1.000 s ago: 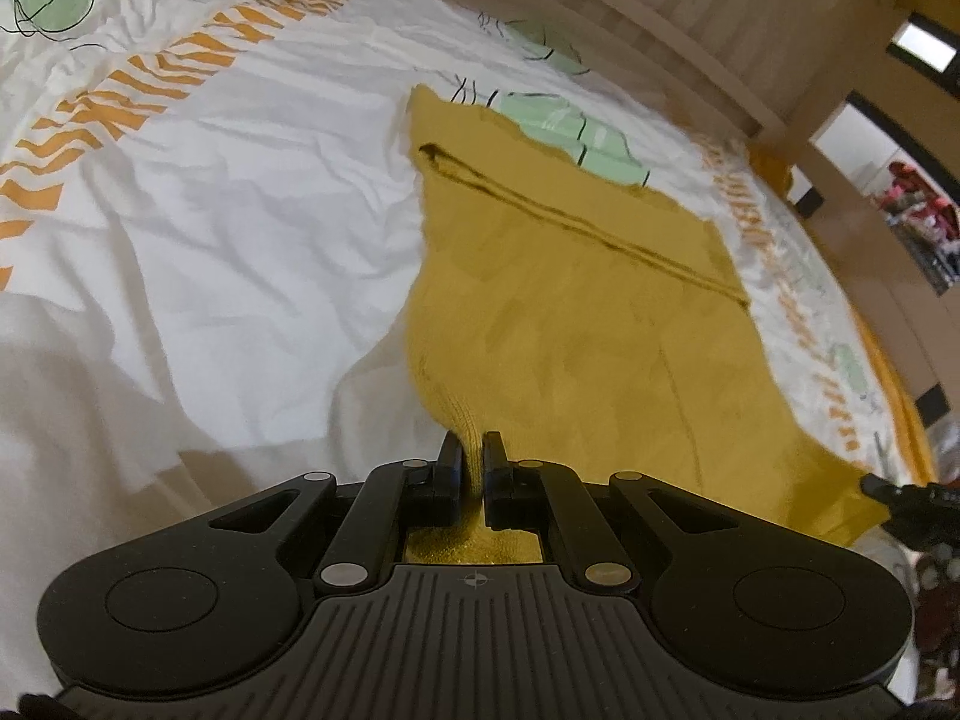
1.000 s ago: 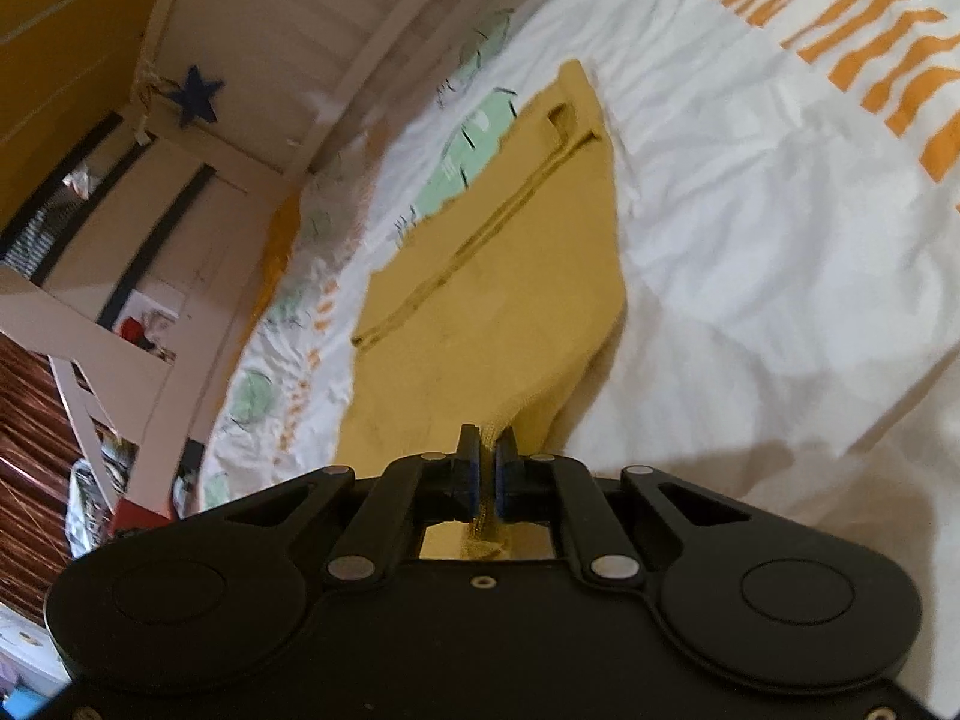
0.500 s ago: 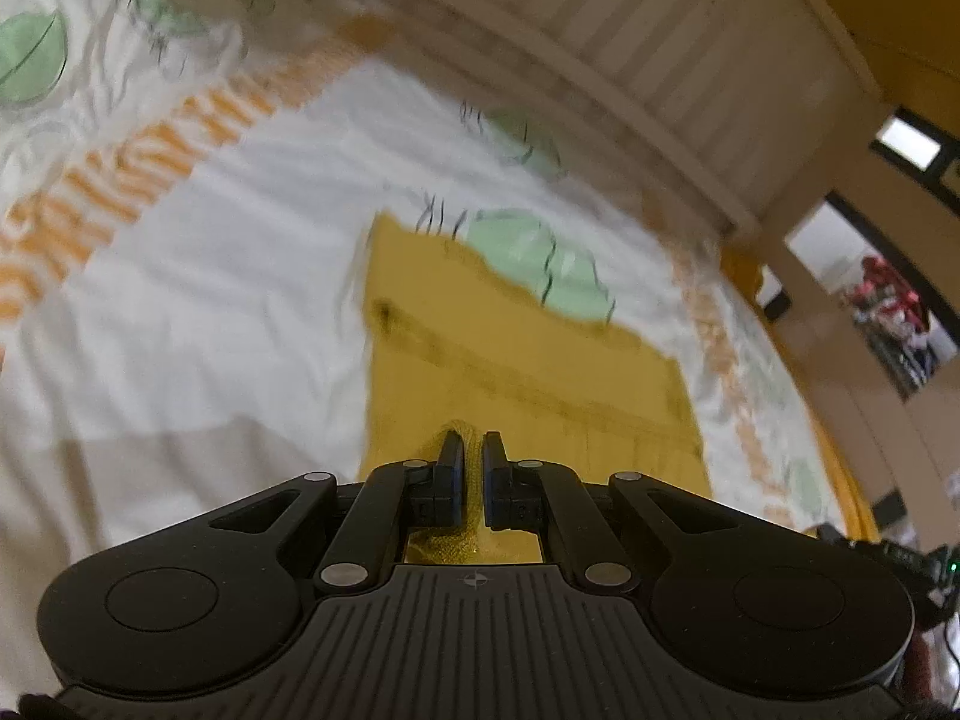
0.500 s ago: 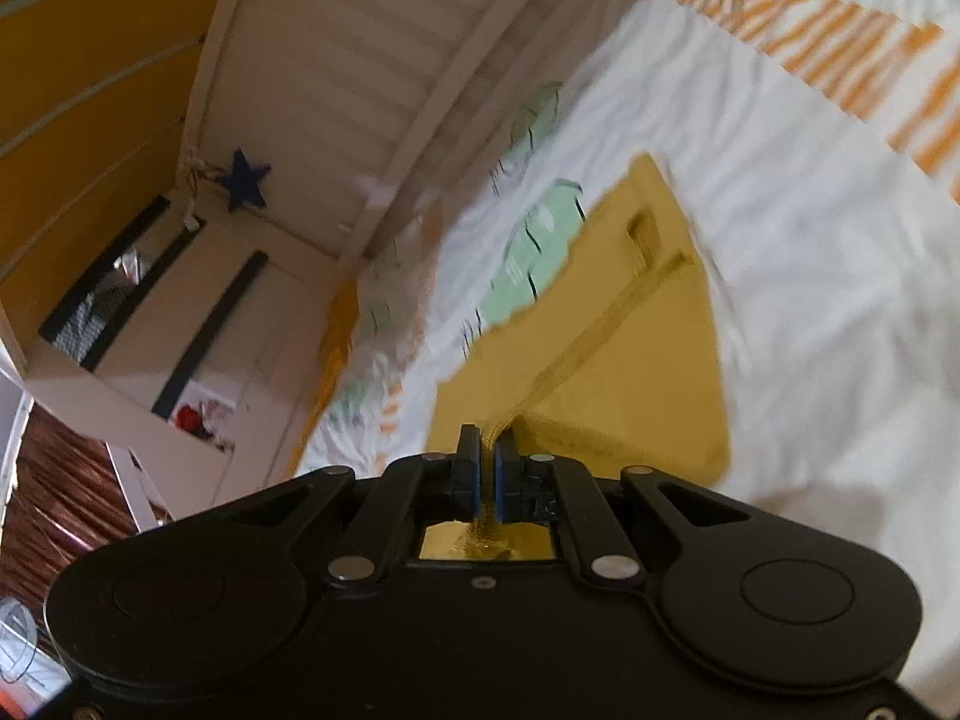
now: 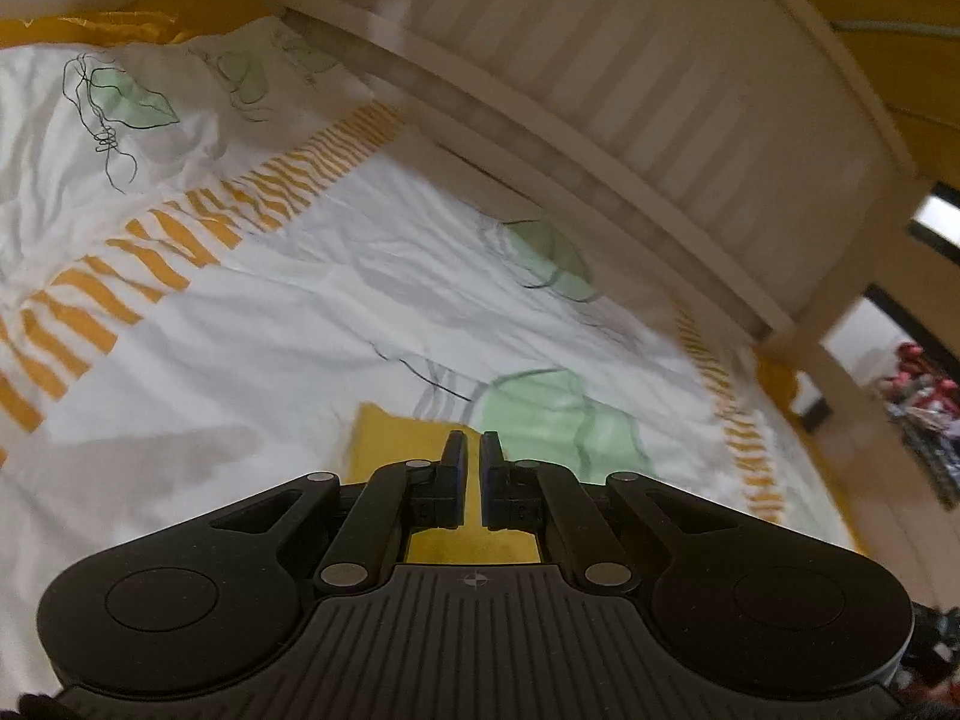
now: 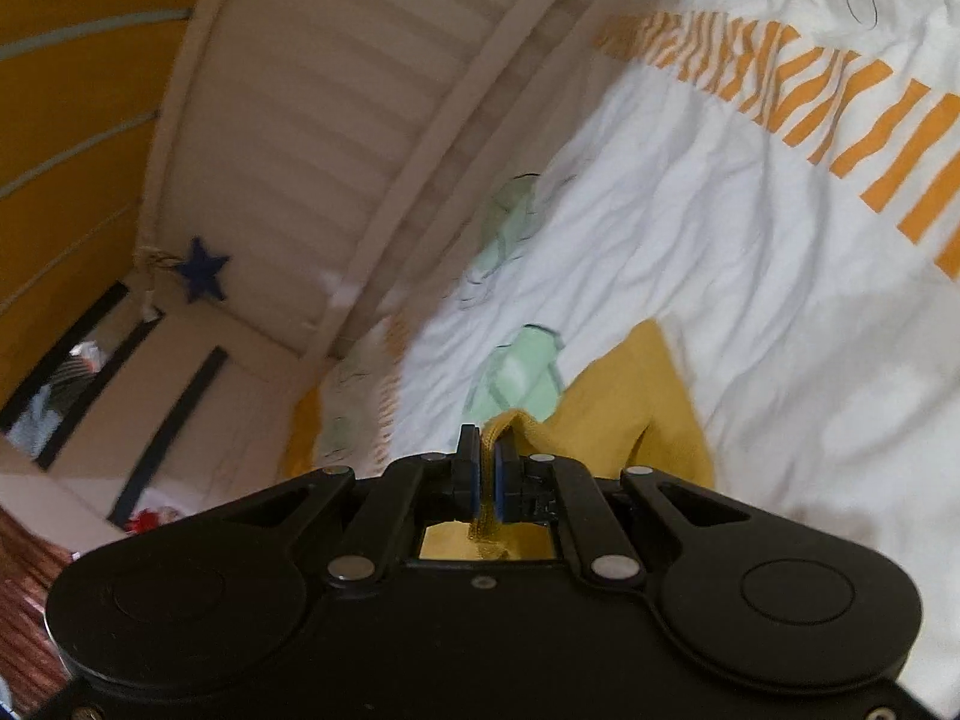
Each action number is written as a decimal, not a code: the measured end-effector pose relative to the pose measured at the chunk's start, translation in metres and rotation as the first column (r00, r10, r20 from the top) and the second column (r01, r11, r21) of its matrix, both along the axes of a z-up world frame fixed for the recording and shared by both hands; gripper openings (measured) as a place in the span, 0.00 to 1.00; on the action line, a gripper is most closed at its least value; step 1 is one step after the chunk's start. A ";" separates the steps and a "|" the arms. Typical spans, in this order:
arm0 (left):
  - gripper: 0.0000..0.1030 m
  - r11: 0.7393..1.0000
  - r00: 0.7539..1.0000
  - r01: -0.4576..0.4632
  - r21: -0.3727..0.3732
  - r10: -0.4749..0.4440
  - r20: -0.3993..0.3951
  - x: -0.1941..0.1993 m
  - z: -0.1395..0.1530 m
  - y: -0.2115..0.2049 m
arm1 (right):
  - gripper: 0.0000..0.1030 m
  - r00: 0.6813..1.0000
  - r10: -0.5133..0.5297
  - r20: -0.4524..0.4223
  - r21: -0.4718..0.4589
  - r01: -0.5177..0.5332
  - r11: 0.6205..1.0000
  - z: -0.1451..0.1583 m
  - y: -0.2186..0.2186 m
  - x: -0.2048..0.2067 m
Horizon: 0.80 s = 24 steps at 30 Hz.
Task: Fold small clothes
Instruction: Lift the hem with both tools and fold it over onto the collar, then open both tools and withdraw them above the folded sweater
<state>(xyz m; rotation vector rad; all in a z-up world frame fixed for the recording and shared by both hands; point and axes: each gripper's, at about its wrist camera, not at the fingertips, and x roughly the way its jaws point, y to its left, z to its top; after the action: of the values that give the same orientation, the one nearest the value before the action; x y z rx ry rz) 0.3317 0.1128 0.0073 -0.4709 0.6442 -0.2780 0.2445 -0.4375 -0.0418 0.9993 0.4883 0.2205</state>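
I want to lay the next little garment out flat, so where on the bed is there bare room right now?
Free sheet lies between the orange striped band and the yellow garment, and right of the garment in the right wrist view, below that band. It is crowded around the garment, which the right gripper pinches, and near the headboard.

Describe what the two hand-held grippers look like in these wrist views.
Both are matte black. The left hand-held gripper has a ribbed body with a small crosshair mark, two linkage arms per side with silver pivot pins, and round discs at the outer corners. The right hand-held gripper is built alike but with a smooth body; blue pads line its fingers. No cables or sleeves show.
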 end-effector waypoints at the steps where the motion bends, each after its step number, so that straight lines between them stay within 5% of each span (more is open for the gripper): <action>1: 0.04 1.000 1.000 -0.013 0.012 0.014 -0.012 0.009 -0.007 -0.002 | 0.11 1.000 -0.002 -0.019 -0.005 0.001 1.000 -0.006 0.000 0.009; 7: 0.05 0.993 0.997 -0.042 0.111 0.049 -0.061 0.033 -0.035 -0.005 | 0.15 0.995 -0.035 -0.097 -0.039 0.031 0.999 -0.036 0.000 0.039; 10: 0.06 0.995 0.997 -0.013 0.094 0.020 -0.077 0.029 -0.045 -0.004 | 0.21 0.992 -0.054 -0.118 -0.073 0.046 0.996 -0.041 -0.001 0.042; 12: 0.08 0.997 0.996 0.004 0.081 0.003 -0.092 0.025 -0.051 -0.002 | 0.34 0.989 -0.069 -0.129 -0.085 0.059 0.995 -0.043 -0.002 0.044; 14: 0.11 0.995 0.994 0.024 0.101 -0.013 -0.107 0.019 -0.055 -0.002 | 0.59 0.987 -0.098 -0.125 -0.105 0.085 0.991 -0.042 -0.003 0.040; 17: 0.21 0.987 0.994 0.061 0.147 -0.047 -0.098 0.003 -0.055 -0.003 | 0.61 0.988 -0.122 -0.092 -0.132 0.109 0.985 -0.035 -0.005 0.031; 24: 0.22 0.931 0.987 0.157 0.328 -0.138 -0.082 -0.018 -0.054 -0.019 | 0.62 0.995 -0.083 -0.051 -0.264 0.067 0.962 -0.008 0.014 0.010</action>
<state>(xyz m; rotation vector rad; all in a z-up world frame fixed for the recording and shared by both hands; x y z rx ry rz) 0.3140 0.0935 -0.0470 -0.1038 0.7683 -0.2911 0.2541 -0.4235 -0.0496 0.7649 0.5199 0.0542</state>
